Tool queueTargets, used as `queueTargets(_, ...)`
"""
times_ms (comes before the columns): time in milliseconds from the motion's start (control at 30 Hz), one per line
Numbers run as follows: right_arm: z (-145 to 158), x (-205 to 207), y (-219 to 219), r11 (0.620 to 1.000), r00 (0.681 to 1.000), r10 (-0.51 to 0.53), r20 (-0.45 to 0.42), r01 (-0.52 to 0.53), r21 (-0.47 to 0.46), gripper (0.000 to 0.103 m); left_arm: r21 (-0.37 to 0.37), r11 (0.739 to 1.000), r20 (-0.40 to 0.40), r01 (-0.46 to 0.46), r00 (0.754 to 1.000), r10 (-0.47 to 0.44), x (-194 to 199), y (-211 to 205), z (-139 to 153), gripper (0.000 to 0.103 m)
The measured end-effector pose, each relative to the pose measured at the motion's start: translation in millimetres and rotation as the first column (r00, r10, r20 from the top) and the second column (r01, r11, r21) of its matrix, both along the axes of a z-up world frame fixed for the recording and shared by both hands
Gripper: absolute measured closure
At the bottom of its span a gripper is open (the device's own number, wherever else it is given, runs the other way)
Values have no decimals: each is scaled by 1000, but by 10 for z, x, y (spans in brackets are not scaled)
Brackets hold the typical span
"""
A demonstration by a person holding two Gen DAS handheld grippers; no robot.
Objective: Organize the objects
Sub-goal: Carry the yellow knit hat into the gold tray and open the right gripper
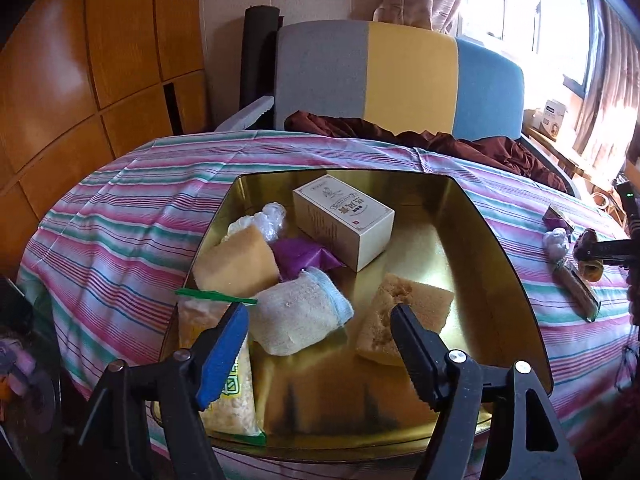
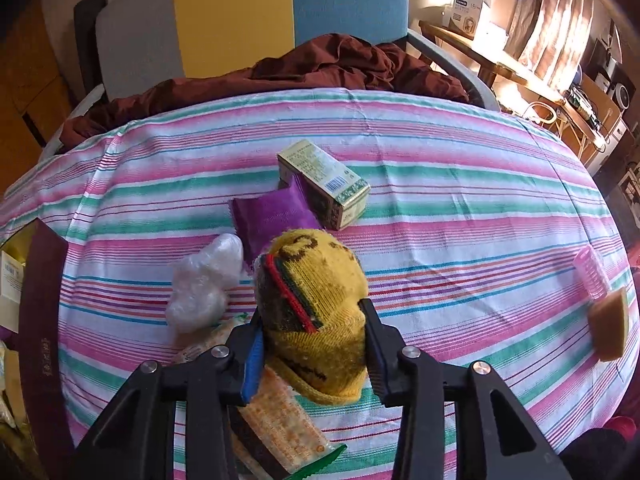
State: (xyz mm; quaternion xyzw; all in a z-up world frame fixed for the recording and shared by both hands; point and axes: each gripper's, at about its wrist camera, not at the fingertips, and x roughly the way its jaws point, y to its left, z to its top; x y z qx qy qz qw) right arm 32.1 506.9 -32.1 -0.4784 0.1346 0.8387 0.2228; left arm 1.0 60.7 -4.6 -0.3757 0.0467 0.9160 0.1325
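1. Left wrist view: your left gripper (image 1: 320,316) hangs over the gold tin tray (image 1: 500,248) with its jaws spread wide and nothing between them.
2. Inside the tray, a cream box (image 1: 344,220) lies at 12 o'clock, a purple sachet (image 1: 300,256) sits just beside it toward 10 o'clock, and a clear plastic wad (image 1: 272,216) lies past that at 11 o'clock.
3. A tan sponge (image 1: 236,264) rests at 9 o'clock of the tray, touching the sachet; a second sponge (image 1: 404,308) lies at 4 o'clock, partly behind your right-hand finger.
4. A rolled pale sock (image 1: 300,312) sits near the tray's centre, between your two fingers, and a bag of snacks (image 1: 228,392) with a green seal lies at 7 o'clock under the blue-padded finger.
5. Right wrist view: your right gripper (image 2: 314,340) is clamped on a yellow knitted sock bundle (image 2: 320,280), both pads pressing its sides above the striped cloth (image 2: 460,184).
6. On the cloth, a purple pouch (image 2: 272,212) lies at 12 o'clock of the bundle with a green-printed box (image 2: 324,180) touching its far side.
7. A crumpled plastic bag (image 2: 204,284) lies at 9 o'clock, and an orange wrapped packet (image 2: 280,428) sits beneath the gripper at 6 o'clock.
8. A pink hair roller (image 2: 592,276) and another sponge piece (image 2: 610,328) lie near each other at 3 o'clock, well apart from the bundle.
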Motion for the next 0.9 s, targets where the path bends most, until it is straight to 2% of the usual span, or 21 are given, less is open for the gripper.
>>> queueTargets(133, 241, -74, -361, 996, 994, 89, -62, -91, -17, 61, 14, 999, -11, -32, 999, 32, -25, -137, 48, 29)
queueTargets(233, 398, -195, -813, 979, 975, 197, -101, -202, -40, 61, 24, 998, -9, -52, 999, 53, -43, -210, 47, 29)
queueTargets(367, 524, -381, -1589, 924, 920, 365, -144, -377, -63, 61, 28, 997, -4, -71, 997, 71, -44, -271, 35, 29)
queueTargets(500, 470, -587, -2286, 854, 859, 491, -147, -507, -112, 61, 33, 995, -7, -95, 995, 95, -37, -351, 38, 28)
queueTargets(700, 248, -801, -2978, 790, 807, 576, -130, -591, -164, 61, 43, 990, -11, -136, 991, 136, -39, -524, 43, 27)
queueTargets(800, 182, -849, -3179, 772, 792, 597, -125, -610, -176, 60, 44, 987, -9, -156, 988, 157, -31, -616, 28, 27)
queueTargets(900, 138, -857, -3255, 758, 785, 606, -130, -620, -204, 53, 45, 983, -1, -178, 984, 178, -33, -707, 4, 27)
